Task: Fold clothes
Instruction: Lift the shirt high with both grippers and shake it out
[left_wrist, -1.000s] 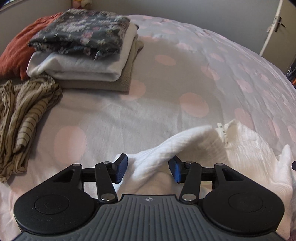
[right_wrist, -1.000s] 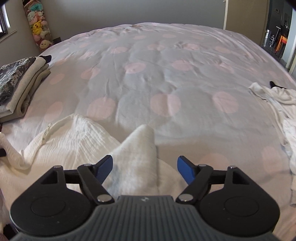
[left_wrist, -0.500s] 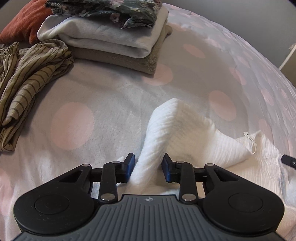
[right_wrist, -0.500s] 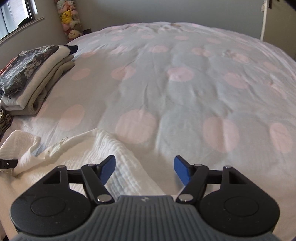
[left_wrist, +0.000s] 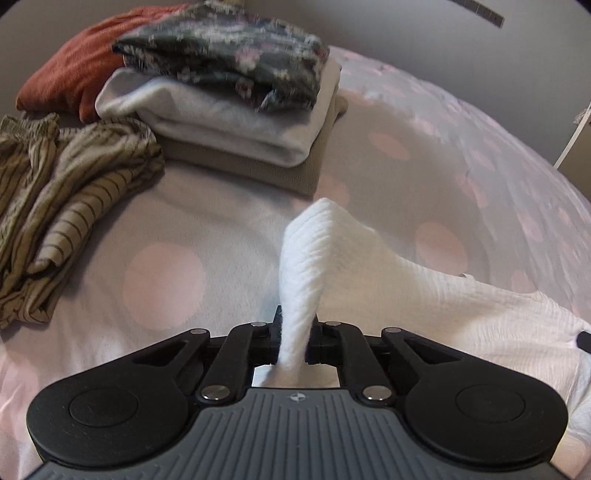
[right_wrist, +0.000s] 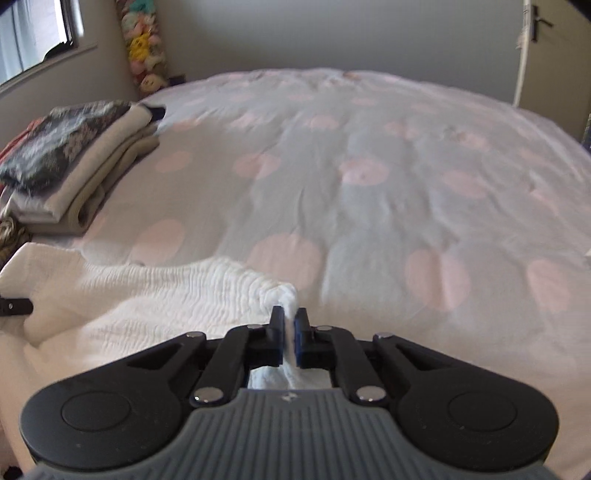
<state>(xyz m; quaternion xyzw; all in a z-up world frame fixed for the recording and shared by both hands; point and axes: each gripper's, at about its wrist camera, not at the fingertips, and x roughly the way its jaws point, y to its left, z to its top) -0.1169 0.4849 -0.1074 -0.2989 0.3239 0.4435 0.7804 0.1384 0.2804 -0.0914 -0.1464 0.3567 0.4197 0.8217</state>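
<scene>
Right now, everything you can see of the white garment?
The white garment is crinkled, ribbed-looking soft cloth, unfolded and rumpled on the pink-spotted bed cover. Two bunched edges are pinched: the left tool is closing on a raised peak of it, and the right tool is shut on another edge. The rest drapes slack between them. A small tag shows at one edge.

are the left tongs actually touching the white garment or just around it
Touching. In the left wrist view the left tongs are closing with the white garment pinched between the pads, and a ridge of fabric rises from the grip.
</scene>
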